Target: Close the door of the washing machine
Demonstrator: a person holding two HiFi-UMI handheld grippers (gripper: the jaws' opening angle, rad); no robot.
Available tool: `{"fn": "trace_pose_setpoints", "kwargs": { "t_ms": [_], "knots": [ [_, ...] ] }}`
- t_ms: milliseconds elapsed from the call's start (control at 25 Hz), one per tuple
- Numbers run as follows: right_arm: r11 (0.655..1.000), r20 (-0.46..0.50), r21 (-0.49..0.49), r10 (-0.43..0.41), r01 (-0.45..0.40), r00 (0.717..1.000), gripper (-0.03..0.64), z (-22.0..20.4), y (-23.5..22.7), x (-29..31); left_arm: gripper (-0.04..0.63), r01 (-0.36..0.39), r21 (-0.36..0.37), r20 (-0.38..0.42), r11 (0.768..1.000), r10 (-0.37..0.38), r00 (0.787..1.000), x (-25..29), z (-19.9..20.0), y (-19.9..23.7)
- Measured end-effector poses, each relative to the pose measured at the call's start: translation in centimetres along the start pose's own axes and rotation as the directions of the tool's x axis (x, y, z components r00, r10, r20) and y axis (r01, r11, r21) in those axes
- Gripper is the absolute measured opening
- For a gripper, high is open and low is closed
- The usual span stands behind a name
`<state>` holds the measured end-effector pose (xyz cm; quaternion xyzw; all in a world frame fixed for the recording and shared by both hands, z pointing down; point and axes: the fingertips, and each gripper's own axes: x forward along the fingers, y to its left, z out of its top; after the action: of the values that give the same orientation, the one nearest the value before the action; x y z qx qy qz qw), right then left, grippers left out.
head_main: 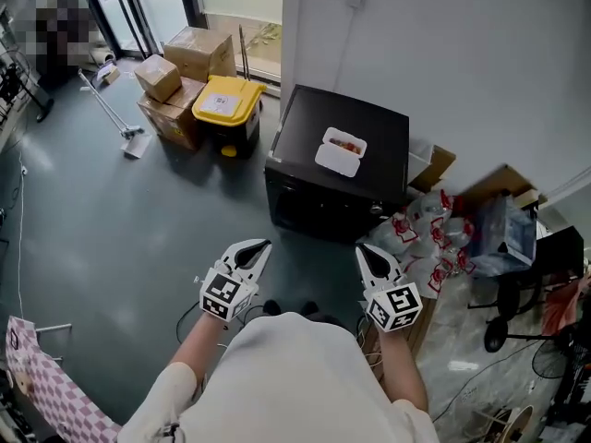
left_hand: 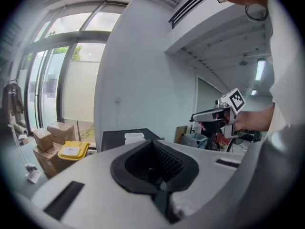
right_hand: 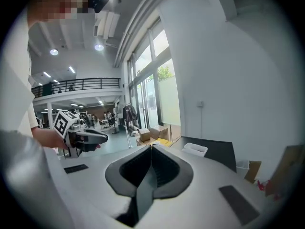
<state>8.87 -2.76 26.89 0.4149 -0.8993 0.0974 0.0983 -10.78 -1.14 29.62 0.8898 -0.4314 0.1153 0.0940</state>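
The black washing machine (head_main: 337,127) stands on the floor against the wall, ahead of both hand-held grippers, with a white container (head_main: 341,151) on its top. Its glossy front (head_main: 314,212) probably carries the door, a stiff hinged panel. It is likely best pushed at its free edge, though the hinge side cannot be told. The left hand-held gripper (head_main: 261,245) and right hand-held gripper (head_main: 363,251) are both pressed together and empty.

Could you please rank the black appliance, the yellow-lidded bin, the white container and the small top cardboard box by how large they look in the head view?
1. black appliance
2. yellow-lidded bin
3. white container and small top cardboard box: these look about alike, so I won't rank them.
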Motion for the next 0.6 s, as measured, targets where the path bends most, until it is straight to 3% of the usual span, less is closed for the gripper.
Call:
{"fn": "trace_pose_setpoints", "kwargs": {
  "t_ms": [240,600],
  "knots": [
    [0.999,0.032,-0.039,0.017,-0.016,0.999,0.031,2.2,-0.9,-1.6,0.009,-0.03,-0.001,0.041,1.0,0.03,0.999,-0.5,2.6,-1.2],
    [0.999,0.055,-0.039,0.022,-0.02,0.998,0.031,2.4,-2.7,-2.1,0.009,-0.06,-0.002,0.052,0.998,0.06,0.997,0.2,3.0,-2.2]
  ]
}}
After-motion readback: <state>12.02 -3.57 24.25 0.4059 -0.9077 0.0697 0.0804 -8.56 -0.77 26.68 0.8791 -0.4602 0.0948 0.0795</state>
